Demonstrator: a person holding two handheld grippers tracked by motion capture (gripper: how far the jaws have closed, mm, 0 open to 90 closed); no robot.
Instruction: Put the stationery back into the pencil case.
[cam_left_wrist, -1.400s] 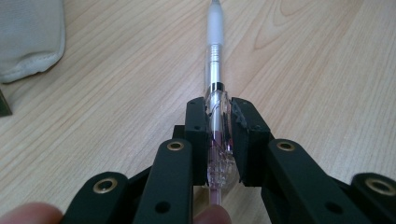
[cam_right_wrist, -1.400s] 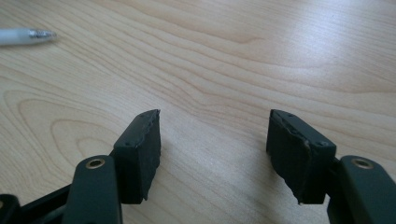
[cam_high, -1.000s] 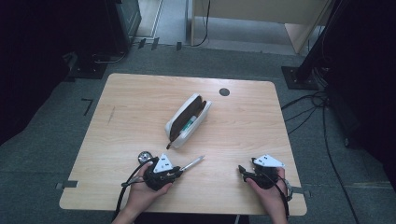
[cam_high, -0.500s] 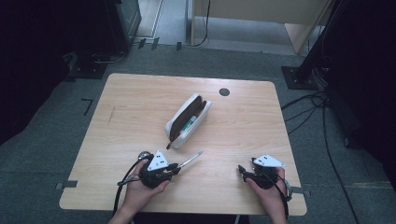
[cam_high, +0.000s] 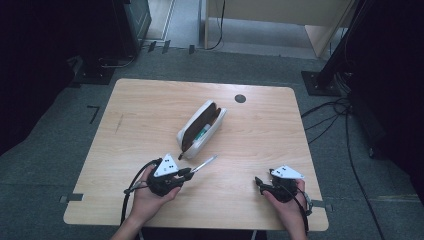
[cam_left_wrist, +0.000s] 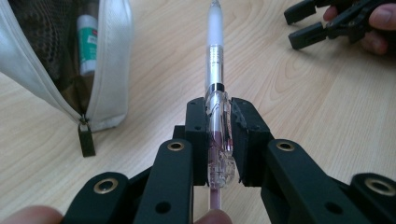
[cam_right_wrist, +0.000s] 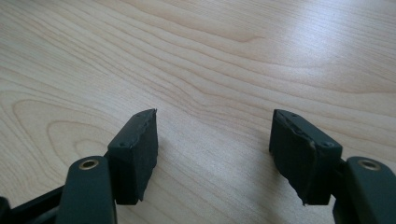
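From above, the left gripper (cam_high: 186, 172) sits near the counter's (cam_high: 150, 110) near-left edge, its jaws clamped on a clear pen (cam_high: 204, 163) that points far-right toward the open white pencil case (cam_high: 200, 130) at the middle. The left gripper view adds what the high view blurs: the pen's pink-tinted barrel pinched between the pads, the case's zip pull (cam_left_wrist: 86, 137), a green-labelled tube (cam_left_wrist: 87, 44) inside. The right gripper (cam_right_wrist: 212, 154), near-right, has its jaws apart with nothing between them, over bare wood
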